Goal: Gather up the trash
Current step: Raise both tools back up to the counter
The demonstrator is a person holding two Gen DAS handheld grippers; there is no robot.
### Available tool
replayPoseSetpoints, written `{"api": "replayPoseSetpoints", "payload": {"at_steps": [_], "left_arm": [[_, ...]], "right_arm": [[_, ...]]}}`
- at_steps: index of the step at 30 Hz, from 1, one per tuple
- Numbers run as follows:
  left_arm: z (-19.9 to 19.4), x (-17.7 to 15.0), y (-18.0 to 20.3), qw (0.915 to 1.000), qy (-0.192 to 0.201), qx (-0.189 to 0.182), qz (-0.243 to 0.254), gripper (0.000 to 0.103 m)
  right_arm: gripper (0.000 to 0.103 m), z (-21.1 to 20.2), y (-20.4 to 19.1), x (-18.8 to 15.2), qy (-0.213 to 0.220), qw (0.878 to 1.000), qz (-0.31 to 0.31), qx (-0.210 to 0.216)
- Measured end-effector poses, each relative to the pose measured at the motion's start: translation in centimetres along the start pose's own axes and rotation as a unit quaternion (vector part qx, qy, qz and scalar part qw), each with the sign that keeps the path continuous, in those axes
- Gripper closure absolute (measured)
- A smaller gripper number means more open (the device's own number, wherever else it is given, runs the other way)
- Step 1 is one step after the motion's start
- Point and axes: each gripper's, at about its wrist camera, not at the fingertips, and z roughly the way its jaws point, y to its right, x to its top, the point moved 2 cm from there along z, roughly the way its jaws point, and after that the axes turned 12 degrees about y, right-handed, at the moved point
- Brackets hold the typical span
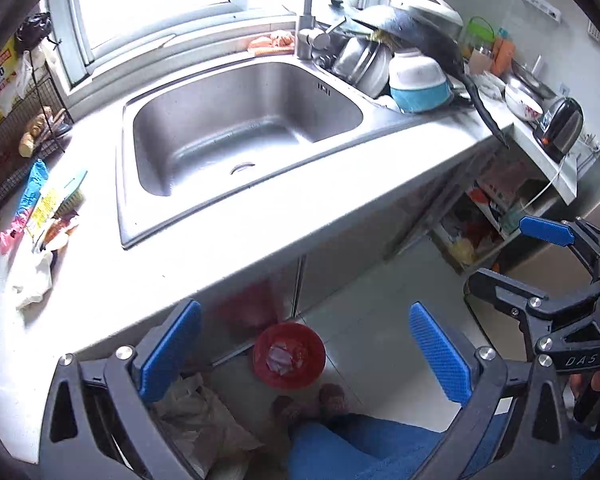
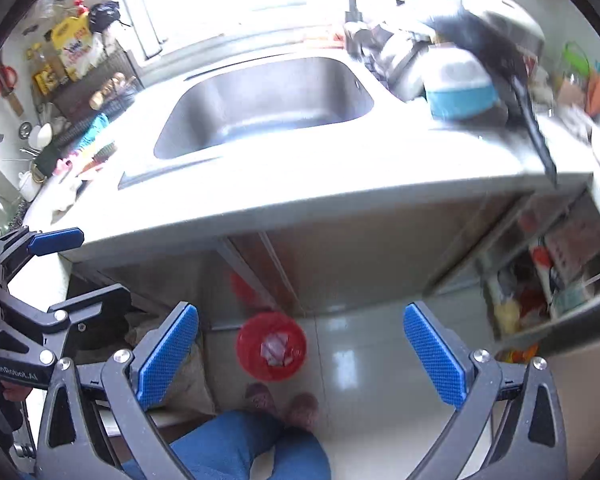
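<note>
A red trash bin point(image 1: 289, 355) with crumpled wrappers inside stands on the floor below the counter; it also shows in the right wrist view point(image 2: 271, 346). Colourful wrappers point(image 1: 40, 204) and a crumpled white wad point(image 1: 32, 280) lie on the counter left of the sink; they show blurred in the right wrist view point(image 2: 84, 160). My left gripper point(image 1: 306, 354) is open and empty, held above the bin. My right gripper point(image 2: 300, 354) is open and empty, also above the bin. The right gripper also appears in the left wrist view point(image 1: 512, 256), and the left gripper in the right wrist view point(image 2: 88, 268).
A steel sink point(image 1: 240, 128) sits in the white counter point(image 1: 260, 236). Stacked dishes, a blue bowl point(image 1: 420, 84) and a black pan stand to its right. A wire rack point(image 1: 16, 120) stands at left. A kettle point(image 1: 560, 128) and shelves are at right. My legs and slippers point(image 1: 312, 404) are below.
</note>
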Motion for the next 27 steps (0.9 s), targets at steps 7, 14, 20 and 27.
{"api": "replayPoseSetpoints", "payload": {"at_steps": [7, 14, 20, 27], "left_arm": [[-2.8, 3.3, -3.4, 0.9985, 0.036, 0.033, -0.024, 0.000], [-4.3, 5.0, -9.9, 0.9945, 0.043, 0.073, -0.060, 0.000], [-4.6, 6.4, -17.2, 0.9892, 0.040, 0.108, -0.090, 0.000], [-5.0, 6.7, -25.7, 0.9812, 0.032, 0.146, -0.122, 0.000]], "right_arm": [[0.000, -0.4, -2.3, 4.1, 0.029, 0.999, -0.012, 0.035], [0.000, 2.2, -7.1, 7.6, 0.029, 0.995, -0.059, 0.073], [0.000, 4.7, -12.0, 12.2, 0.025, 0.990, -0.088, 0.107], [0.000, 8.7, -19.1, 16.5, 0.018, 0.978, -0.142, 0.153]]}}
